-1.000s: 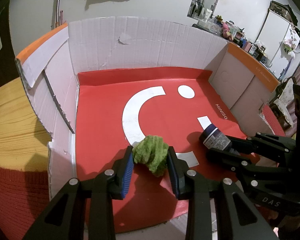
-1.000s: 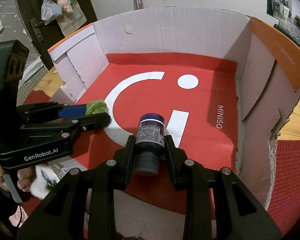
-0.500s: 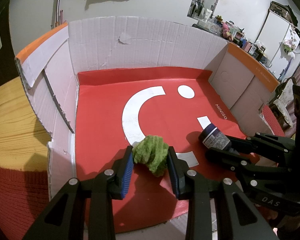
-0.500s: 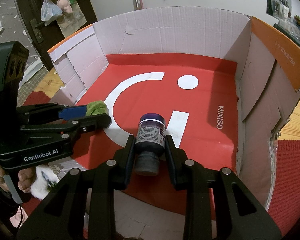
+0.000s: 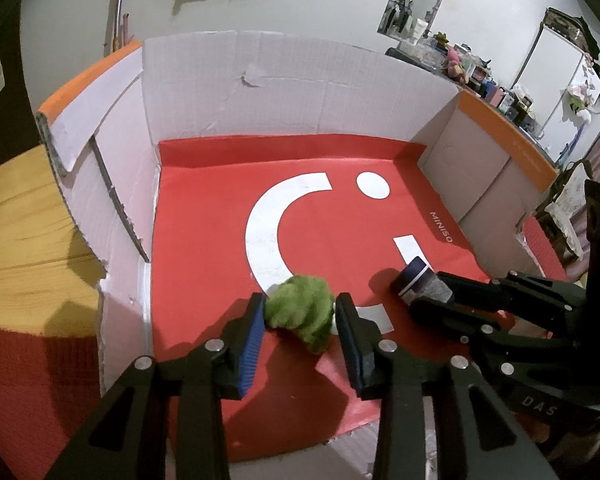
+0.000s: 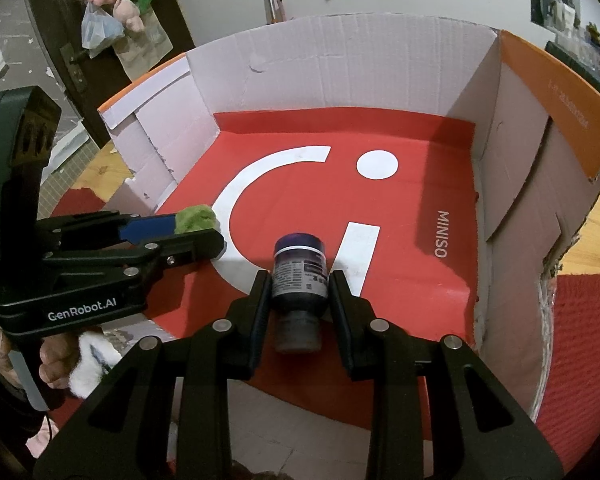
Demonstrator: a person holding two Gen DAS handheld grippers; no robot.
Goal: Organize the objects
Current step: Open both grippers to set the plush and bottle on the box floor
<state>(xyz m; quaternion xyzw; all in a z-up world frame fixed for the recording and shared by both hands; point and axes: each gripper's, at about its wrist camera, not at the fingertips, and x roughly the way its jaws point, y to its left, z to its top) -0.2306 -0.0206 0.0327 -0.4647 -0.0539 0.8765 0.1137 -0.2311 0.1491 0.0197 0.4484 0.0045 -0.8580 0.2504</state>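
Note:
My left gripper is shut on a fuzzy green plush toy, held just above the red floor of a large cardboard box. My right gripper is shut on a dark purple bottle with a printed label, held near the box's front edge. In the left wrist view the bottle and right gripper sit to the right of the toy. In the right wrist view the left gripper and toy are on the left.
The box has white corrugated walls, orange outer flaps and a red MINISO liner with white marks. It stands on a wooden table with a red knitted cloth. Cluttered shelves stand far right.
Both grippers hold almost still; the right gripper with the bottle has edged very slightly further into the box.

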